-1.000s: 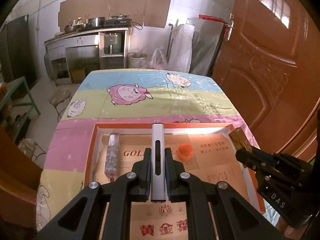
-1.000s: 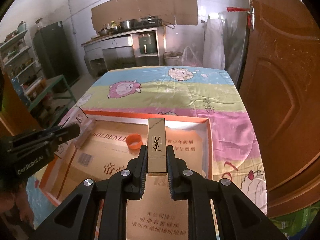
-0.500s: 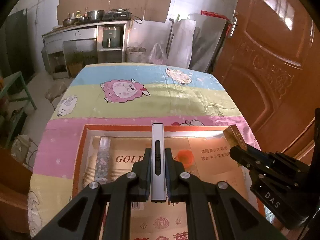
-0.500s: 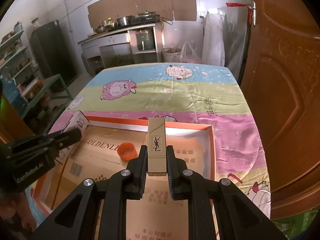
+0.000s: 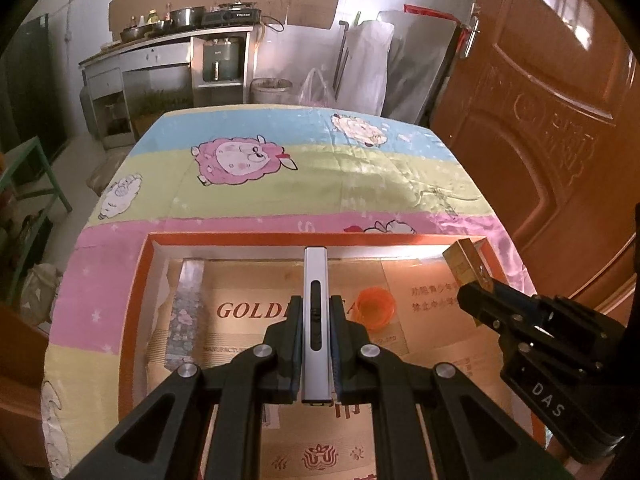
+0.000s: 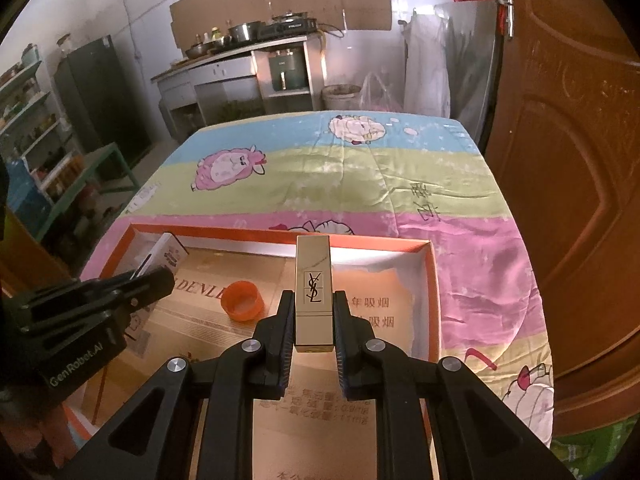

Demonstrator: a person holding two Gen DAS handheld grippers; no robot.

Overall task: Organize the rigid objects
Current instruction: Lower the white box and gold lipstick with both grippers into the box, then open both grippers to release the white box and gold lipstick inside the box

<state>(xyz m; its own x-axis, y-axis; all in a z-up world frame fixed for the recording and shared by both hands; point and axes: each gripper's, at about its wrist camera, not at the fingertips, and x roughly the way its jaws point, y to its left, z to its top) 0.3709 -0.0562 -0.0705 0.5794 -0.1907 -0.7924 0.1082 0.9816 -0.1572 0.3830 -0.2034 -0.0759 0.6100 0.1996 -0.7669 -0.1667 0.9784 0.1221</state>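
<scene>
My left gripper point(image 5: 315, 304) is shut on a slim silver bar point(image 5: 315, 280) with a dark slot, held over the orange-rimmed box point(image 5: 136, 304). My right gripper point(image 6: 313, 300) is shut on a gold lipstick case point(image 6: 313, 276) with a black logo, above the same box point(image 6: 434, 300). The right gripper point(image 5: 476, 300) and its gold case point(image 5: 466, 262) also show at the right of the left wrist view. In the right wrist view the left gripper's point(image 6: 160, 280) tip shows at the left. Inside the box lie an orange cap point(image 5: 375, 307), an orange cap point(image 6: 242, 301) and a long patterned tube point(image 5: 188, 308).
The box sits on a table under a sheep-print cloth point(image 5: 304, 168). A brown wooden door point(image 5: 560, 128) stands close on the right. Behind the table are a counter with pots point(image 5: 180, 28), a bin and bags. A small white carton point(image 6: 168, 254) lies in the box's left corner.
Both grippers have sunk and moved forward over the box, keeping their holds. The box and its contents look larger and nearer in both views.
</scene>
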